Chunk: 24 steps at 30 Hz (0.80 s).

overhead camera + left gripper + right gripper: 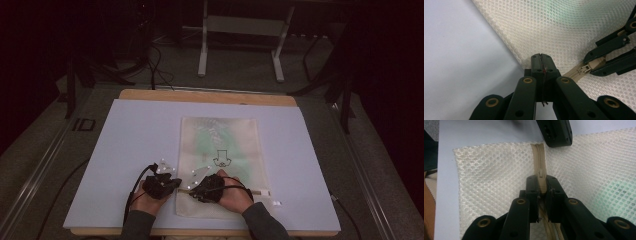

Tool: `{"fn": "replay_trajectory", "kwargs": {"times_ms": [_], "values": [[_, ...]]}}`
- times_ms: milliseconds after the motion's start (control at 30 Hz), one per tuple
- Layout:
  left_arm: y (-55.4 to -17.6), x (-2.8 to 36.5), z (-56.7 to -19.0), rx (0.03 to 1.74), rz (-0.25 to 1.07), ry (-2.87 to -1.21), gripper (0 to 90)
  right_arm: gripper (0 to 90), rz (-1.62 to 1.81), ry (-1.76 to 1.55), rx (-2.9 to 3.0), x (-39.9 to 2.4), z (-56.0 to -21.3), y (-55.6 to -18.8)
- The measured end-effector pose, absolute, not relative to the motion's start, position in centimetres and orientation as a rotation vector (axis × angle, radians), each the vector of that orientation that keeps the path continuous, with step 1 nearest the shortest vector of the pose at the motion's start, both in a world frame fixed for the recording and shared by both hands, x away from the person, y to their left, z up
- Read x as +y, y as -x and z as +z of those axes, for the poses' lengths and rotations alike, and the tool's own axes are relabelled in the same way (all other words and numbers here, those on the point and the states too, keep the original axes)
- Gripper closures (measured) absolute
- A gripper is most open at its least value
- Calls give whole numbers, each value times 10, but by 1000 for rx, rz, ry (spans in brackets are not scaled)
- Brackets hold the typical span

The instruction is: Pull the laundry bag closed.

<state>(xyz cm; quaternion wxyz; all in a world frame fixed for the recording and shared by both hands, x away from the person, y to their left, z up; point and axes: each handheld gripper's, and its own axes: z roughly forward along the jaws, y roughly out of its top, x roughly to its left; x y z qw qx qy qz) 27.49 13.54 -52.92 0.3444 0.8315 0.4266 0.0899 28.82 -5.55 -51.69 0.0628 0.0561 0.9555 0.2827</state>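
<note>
Pinching zipper pull (540, 175), right gripper (541, 185) clenched; zipper track (538, 152) runs toward upper frame. Left gripper (541, 63) clamps mesh bag (564, 32) corner.

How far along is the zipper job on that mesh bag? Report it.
Done: left gripper is shut on the edge of the mesh bag, right gripper is shut on the zipper pull. In hand: pull sits near the bag's left end. Left: running it along the zipper.
</note>
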Motion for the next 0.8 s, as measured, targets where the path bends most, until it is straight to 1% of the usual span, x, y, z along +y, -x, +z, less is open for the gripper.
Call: {"fn": "replay_trajectory", "kwargs": {"times_ms": [800], "values": [[-275,135,-529,1112,237,-2161,897,824,809,-163,2881,-75,-515,-285]]}}
